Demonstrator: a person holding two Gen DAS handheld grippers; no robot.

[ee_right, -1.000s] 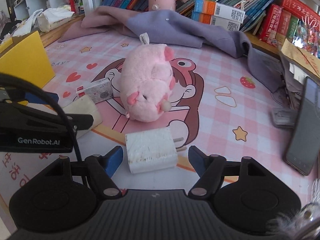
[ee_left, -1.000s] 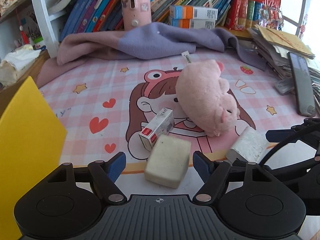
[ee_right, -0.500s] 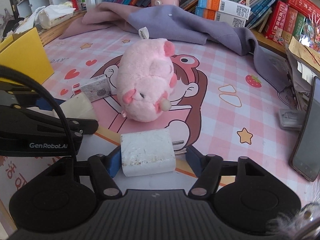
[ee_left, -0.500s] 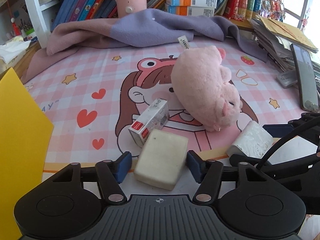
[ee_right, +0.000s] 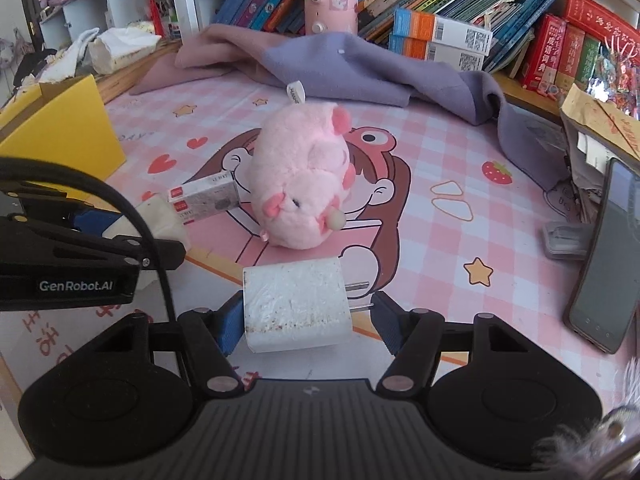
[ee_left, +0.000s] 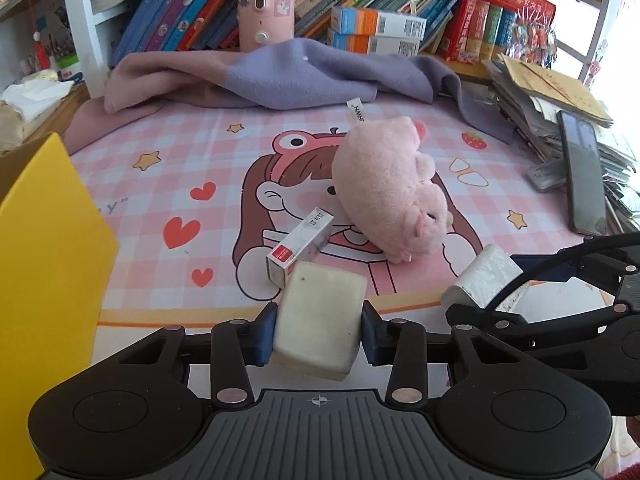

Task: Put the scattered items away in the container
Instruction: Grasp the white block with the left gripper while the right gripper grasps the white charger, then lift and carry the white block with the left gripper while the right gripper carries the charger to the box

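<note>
A cream block (ee_left: 320, 320) sits between the blue pads of my left gripper (ee_left: 318, 332). The jaws are closing, both pads press its sides, and it is tilted off the mat. In the right wrist view a white charger (ee_right: 296, 304) lies in my right gripper (ee_right: 308, 320): one pad is on its body, the other against its prongs. A pink plush pig (ee_left: 388, 188) lies mid-mat, with a small red-labelled box (ee_left: 300, 248) beside it. The yellow container (ee_left: 48, 260) stands at the left.
A purple blanket (ee_left: 300, 72) is bunched along the back in front of shelved books and a pink bottle (ee_left: 266, 4). At the right edge, a dark phone (ee_left: 580, 176) leans on stacked papers (ee_left: 540, 92). The two grippers sit close, side by side.
The left jaws have drawn in from wide apart onto the cream block, which now tilts up. The right jaws have narrowed around the charger. Neither hand has shifted much.
</note>
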